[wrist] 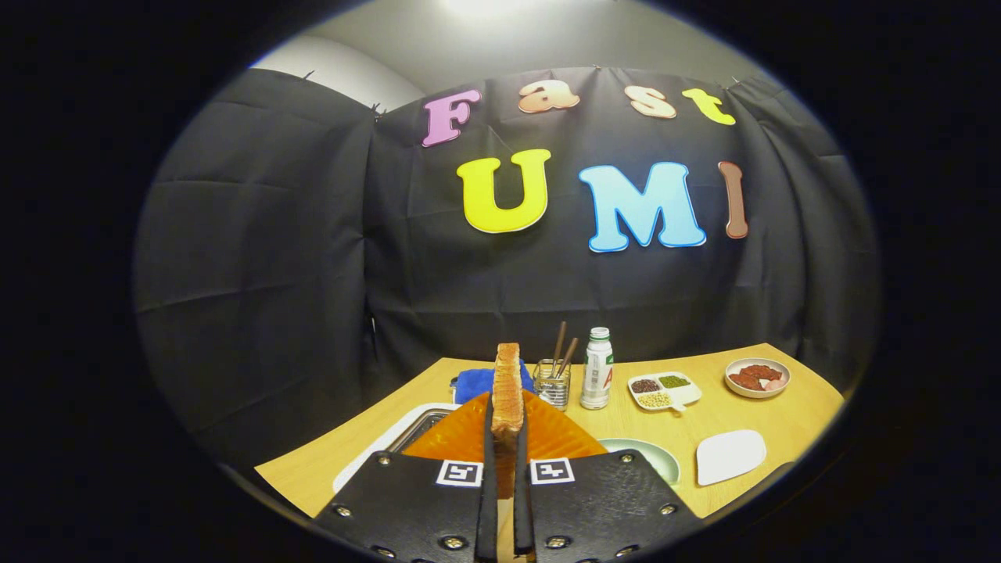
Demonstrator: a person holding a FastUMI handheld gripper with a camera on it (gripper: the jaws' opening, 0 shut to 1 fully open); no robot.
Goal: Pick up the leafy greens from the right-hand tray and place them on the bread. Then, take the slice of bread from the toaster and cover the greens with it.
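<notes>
Gripping upright bread slice, gripper above wooden table, black-draped booth

light: single overhead source, bright glare on ceiling | tabletop evenly lit, soft shadows | booth wall dim, folds low contrast | fisheye: strong barrel bend at rim, table edge curves | focus: gripper clamping bread slice slightly soft, mid-table items sharp
</notes>
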